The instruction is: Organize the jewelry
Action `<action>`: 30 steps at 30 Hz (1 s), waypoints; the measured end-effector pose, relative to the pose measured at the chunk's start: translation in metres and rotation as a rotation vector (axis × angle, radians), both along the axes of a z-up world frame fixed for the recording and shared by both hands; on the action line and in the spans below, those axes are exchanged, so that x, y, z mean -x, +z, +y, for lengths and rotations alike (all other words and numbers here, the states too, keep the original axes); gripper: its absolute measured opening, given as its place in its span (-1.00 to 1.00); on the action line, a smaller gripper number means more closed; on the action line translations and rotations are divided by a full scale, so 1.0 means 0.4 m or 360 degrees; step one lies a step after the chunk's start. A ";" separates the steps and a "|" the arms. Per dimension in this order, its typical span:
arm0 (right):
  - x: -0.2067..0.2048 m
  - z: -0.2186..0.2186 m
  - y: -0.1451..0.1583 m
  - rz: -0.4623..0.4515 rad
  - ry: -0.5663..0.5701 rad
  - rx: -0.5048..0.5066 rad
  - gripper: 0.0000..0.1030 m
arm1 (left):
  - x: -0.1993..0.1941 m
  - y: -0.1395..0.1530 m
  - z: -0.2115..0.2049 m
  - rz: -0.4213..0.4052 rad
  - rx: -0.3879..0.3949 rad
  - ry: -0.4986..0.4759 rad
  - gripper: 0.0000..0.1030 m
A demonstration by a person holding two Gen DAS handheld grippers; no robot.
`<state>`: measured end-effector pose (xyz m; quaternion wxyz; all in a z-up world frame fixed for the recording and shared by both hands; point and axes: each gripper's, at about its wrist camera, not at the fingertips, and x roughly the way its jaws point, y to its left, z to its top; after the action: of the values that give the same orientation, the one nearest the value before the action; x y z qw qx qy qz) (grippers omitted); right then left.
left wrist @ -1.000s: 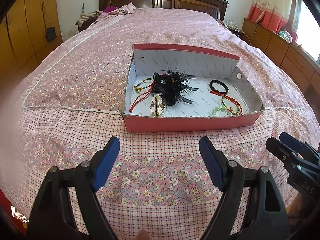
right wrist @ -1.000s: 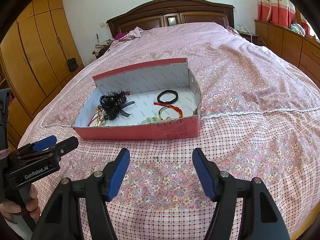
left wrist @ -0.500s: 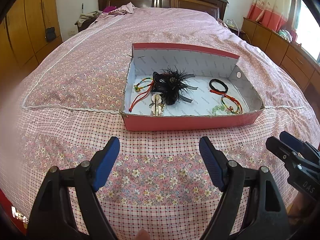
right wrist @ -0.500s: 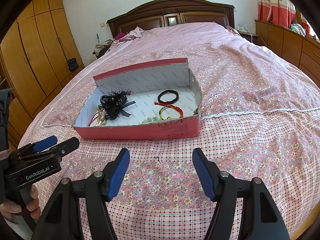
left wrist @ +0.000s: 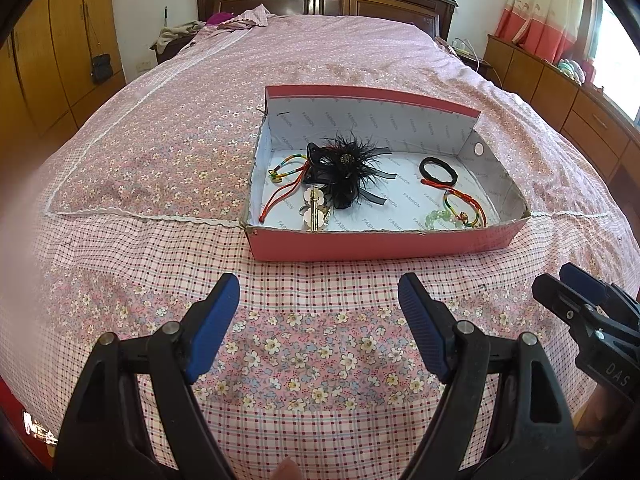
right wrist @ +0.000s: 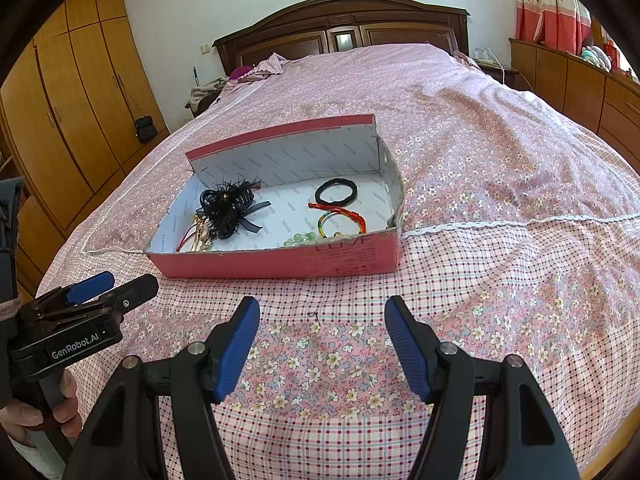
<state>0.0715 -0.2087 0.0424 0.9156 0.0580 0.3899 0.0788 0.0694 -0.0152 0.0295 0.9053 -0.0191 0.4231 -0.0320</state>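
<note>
I hold my left gripper above the bedspread, fingers spread wide with nothing between them. My right gripper hangs the same way, wide apart and empty, beside the left. Ahead of both, the pink box sits on the bed. Inside it I see a black feather clip at the left, a gold clip touching it, a black hair tie and a bracelet at the right.
</note>
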 end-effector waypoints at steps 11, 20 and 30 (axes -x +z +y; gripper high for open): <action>-0.001 0.001 -0.001 0.0001 -0.0002 -0.0001 0.32 | 0.000 0.000 -0.001 0.0001 0.0000 -0.0001 0.44; -0.001 0.000 -0.002 0.0002 -0.0003 -0.0001 0.32 | 0.000 0.001 -0.003 0.0002 0.0001 -0.0001 0.44; -0.001 0.000 -0.004 0.0002 -0.0003 0.0000 0.32 | 0.001 -0.002 0.005 0.0008 0.0037 0.0037 0.42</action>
<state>0.0719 -0.2086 0.0409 0.9154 0.0585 0.3905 0.0780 0.0691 -0.0133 0.0288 0.9043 -0.0348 0.4247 -0.0263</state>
